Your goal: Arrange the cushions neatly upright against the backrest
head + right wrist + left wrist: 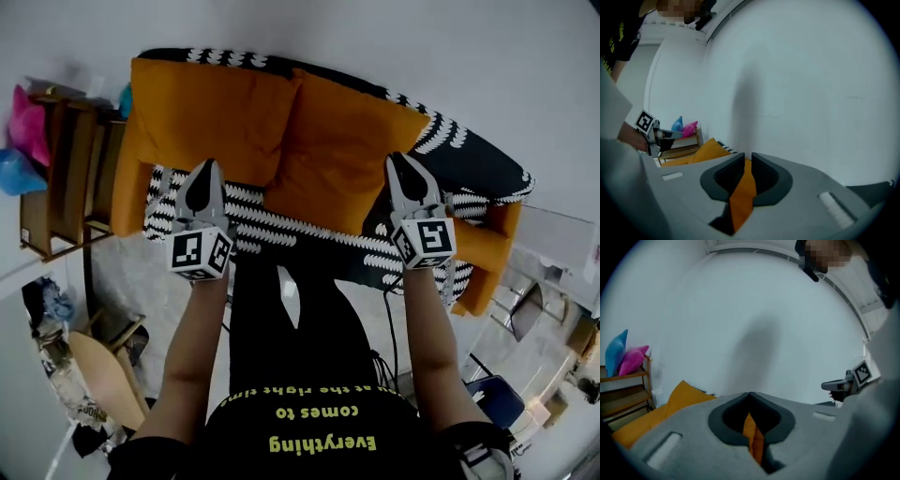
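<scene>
Fingers (723, 420) of the left gripper (750, 398) are pressed together on a thin fold of orange cover. Judging by the head view, it belongs to the left cushion (211, 112). Those of the right gripper (746, 161) stand a little apart, with a wider orange fold of the right cushion (342, 155) lying between them. That fold looks slack more than pinched.

Just beyond the grippers, both cushions stand side by side on the sofa (487, 248), touching in the middle and leaning on the backrest (469, 155). A black-and-white throw (281, 230) covers the seat beneath them. The right cushion sits lower and looks more tilted than the left.

The likeliest trouble is the left grip: if that hand draws back while clamped, it would drag its cushion forward off the backrest. With so little hold on the right cushion, it could slump or tip onto the seat. A tug on either could also ruck the loose throw and unsettle both.

Farther off, the shelf (70, 178) at the sofa's left end stands well clear, and the white wall (754, 310) rises behind.
</scene>
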Demonstrator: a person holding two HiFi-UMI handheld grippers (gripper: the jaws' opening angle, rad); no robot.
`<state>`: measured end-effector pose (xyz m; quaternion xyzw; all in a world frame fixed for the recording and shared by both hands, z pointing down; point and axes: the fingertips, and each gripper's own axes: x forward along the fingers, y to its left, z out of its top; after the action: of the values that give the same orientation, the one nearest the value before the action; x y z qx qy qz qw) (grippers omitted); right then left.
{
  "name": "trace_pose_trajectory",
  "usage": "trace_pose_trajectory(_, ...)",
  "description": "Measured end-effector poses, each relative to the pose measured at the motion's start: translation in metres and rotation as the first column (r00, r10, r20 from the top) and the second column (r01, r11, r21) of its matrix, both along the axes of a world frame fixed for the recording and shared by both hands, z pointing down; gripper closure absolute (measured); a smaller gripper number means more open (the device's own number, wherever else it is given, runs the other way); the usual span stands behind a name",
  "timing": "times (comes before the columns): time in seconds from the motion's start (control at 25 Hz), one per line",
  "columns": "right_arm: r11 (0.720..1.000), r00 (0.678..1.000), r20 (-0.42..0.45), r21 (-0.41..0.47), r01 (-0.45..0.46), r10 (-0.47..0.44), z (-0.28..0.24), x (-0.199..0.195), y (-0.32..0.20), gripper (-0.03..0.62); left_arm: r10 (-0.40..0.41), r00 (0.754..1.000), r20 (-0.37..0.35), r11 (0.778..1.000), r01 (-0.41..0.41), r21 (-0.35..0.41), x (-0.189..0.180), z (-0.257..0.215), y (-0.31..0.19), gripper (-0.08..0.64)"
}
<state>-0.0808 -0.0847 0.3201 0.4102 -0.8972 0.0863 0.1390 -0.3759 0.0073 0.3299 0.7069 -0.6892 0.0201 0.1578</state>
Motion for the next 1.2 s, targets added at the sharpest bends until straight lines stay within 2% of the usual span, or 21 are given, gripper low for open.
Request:
trace_pose_trajectory(0.08,0.997,0.998,-0.022,-0.035,0.064,-0.065,0.02,0.002,-0.015,0.498,0.001,1.0,-0.019,0.999,-0.002,-0.048,0.023,0.027,0.002,0.55)
trace_pose_trajectory(0.16,0.989,0.987,-0.076,-0.055,0.139,-0.143,0.043,-0.005,-0.029,0.465,0.004,0.998,-0.06,0.993,-0.011,-0.115,0.044,0.062,0.007,0.507)
trace_pose_trajectory(0.28,0.967,0.938,-0.236,-0.058,0.247,-0.254,0.084,-0.021,-0.052,0.441,-0.003,0.989,-0.148,0.969,-0.033,-0.243,0.075,0.129,0.018,0.436)
trace_pose_trajectory(0.4,0.938,0.848,-0.404,-0.101,0.332,-0.344,0.131,-0.033,-0.073,0.38,-0.046,0.978,-0.204,0.933,-0.03,-0.358,0.103,0.198,0.034,0.394)
trace_pose_trajectory(0.52,0.912,0.752,-0.529,-0.12,0.392,-0.393,0.167,-0.041,-0.094,0.319,-0.086,0.969,-0.233,0.881,-0.035,-0.472,0.132,0.268,0.048,0.332)
trace_pose_trajectory(0.72,0.871,0.591,-0.679,-0.151,0.468,-0.436,0.212,-0.053,-0.11,0.258,-0.112,0.953,-0.281,0.798,-0.083,-0.597,0.177,0.355,0.059,0.242)
trace_pose_trajectory(0.8,0.866,0.55,-0.718,-0.146,0.479,-0.426,0.225,-0.054,-0.113,0.256,-0.175,0.932,-0.317,0.755,-0.079,-0.651,0.189,0.381,0.064,0.205)
trace_pose_trajectory(0.88,0.872,0.545,-0.738,-0.119,0.474,-0.397,0.233,-0.054,-0.118,0.257,-0.238,0.908,-0.346,0.728,-0.069,-0.682,0.199,0.401,0.064,0.124)
trace_pose_trajectory(1.0,0.885,0.558,-0.744,-0.095,0.456,-0.368,0.24,-0.056,-0.12,0.315,-0.241,0.913,-0.329,0.723,-0.058,-0.689,0.204,0.417,0.058,0.094)
trace_pose_trajectory(1.08,0.891,0.576,-0.731,-0.098,0.443,-0.367,0.237,-0.054,-0.116,0.366,-0.222,0.919,-0.326,0.704,-0.08,-0.705,0.205,0.423,0.057,0.099)
trace_pose_trajectory(1.2,0.894,0.609,-0.698,-0.104,0.436,-0.378,0.223,-0.049,-0.109,0.445,-0.198,0.92,-0.338,0.672,-0.123,-0.73,0.206,0.417,0.056,0.192)
